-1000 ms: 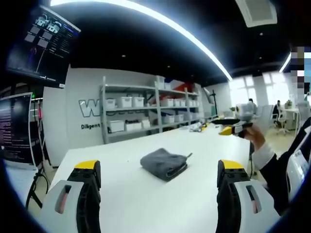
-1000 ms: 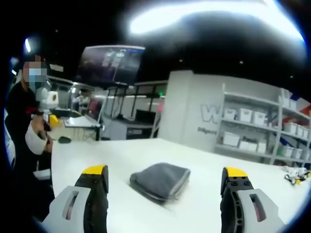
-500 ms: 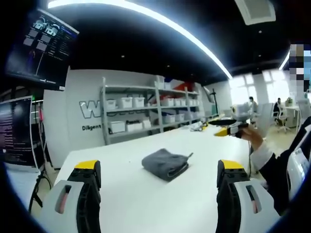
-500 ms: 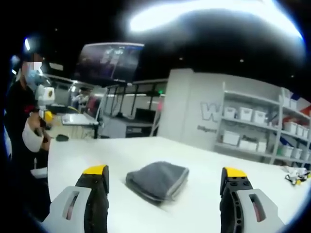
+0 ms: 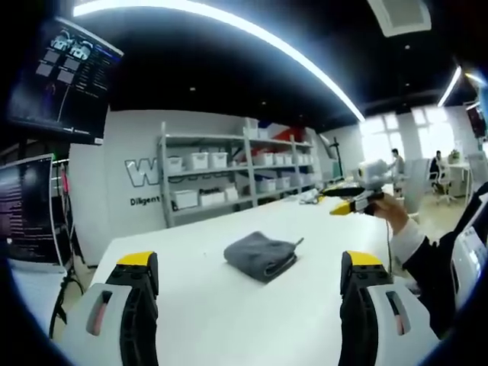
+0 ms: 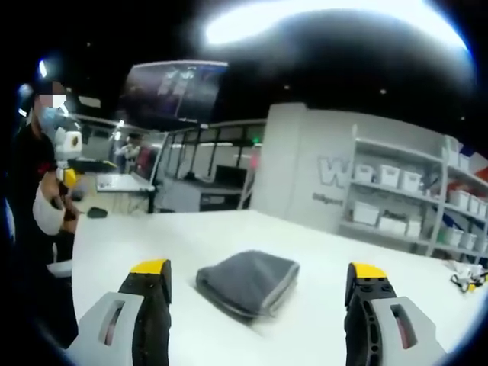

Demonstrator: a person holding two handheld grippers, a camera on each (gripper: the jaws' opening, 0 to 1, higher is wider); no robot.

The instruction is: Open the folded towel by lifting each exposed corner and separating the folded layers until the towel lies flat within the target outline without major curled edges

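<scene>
1. Left gripper view: the left gripper holds its jaws spread wide with nothing between them, above the white table.
2. The grey towel, folded, lies on the table at 12 o'clock beyond the jaws, untouched.
3. The right gripper is raised in a hand at 2 o'clock.
4. Right gripper view: its jaws also gape empty; the towel sits between them, slightly left.
5. Shelves with bins line the far wall.
</scene>
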